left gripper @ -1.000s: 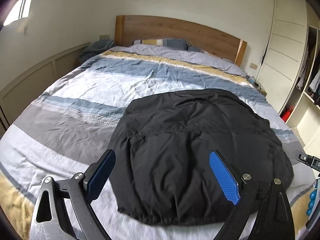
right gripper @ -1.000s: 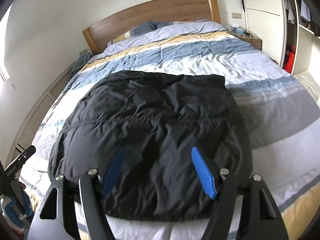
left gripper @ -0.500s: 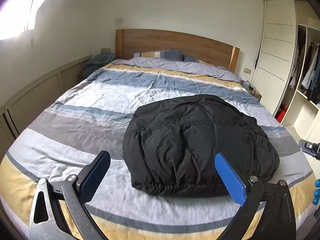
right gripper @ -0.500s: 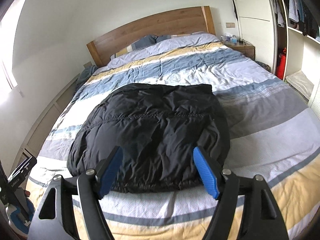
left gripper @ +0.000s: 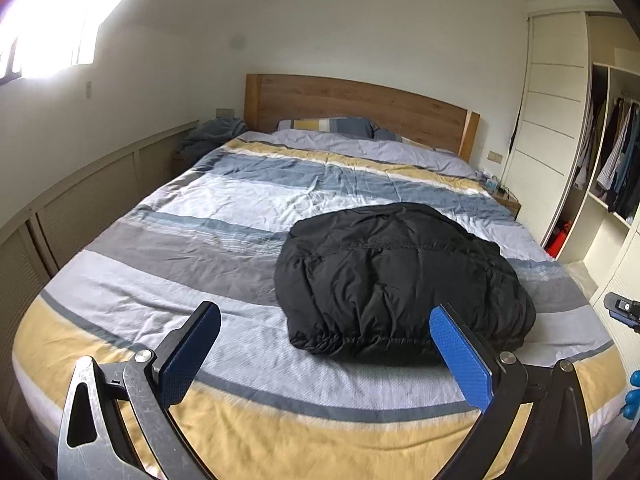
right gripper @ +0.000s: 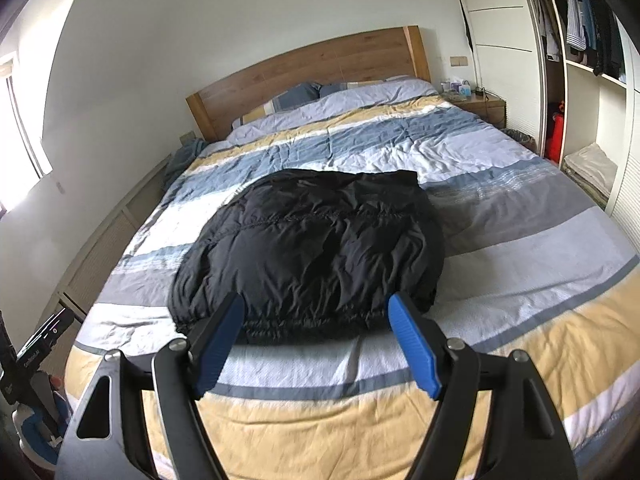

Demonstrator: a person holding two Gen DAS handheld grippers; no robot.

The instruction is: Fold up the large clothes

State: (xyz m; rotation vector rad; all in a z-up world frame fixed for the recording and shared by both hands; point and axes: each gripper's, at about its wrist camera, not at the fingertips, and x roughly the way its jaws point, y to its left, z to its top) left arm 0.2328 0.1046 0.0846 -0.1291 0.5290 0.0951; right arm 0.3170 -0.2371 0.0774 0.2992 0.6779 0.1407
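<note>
Left wrist view: the left gripper (left gripper: 324,354) hangs over the foot of the bed, its blue-padded fingers (left gripper: 460,358) spread wide apart with nothing between them. The folded black puffy quilted jacket (left gripper: 400,280) lies on the striped grey, blue, white and yellow duvet (left gripper: 240,216), toward the right side and the foot end, elastic hem nearest the camera. Only this view shows the bright window (left gripper: 48,32) high on the left wall, the low panelled ledge (left gripper: 80,208) along that wall, and clothes hanging on a rail in the open white wardrobe (left gripper: 616,160). A part of the other gripper's black body (left gripper: 624,308) and a bit of blue glove (left gripper: 632,396) show at the right edge.

Right wrist view: the right gripper (right gripper: 316,342) is also off the jacket (right gripper: 312,248), its ribbed blue fingers (right gripper: 412,346) apart and empty. Here the jacket sits near the middle of the bed's width as seen, squared off at its far edge. This view alone shows the wooden bedside table (right gripper: 480,104) with small items on it beside the wooden headboard (right gripper: 312,68), a red object (right gripper: 556,136) low in the wardrobe, and folded pale cloth (right gripper: 588,168) on a low shelf.

Compared with a second ago, both grippers have pulled back and risen: the fingers then framed the jacket closely, now its hem lies beyond them with duvet showing below. Both pairs of fingers have just been opening further, the left reaching its widest earlier. The jacket itself has not shifted.
</note>
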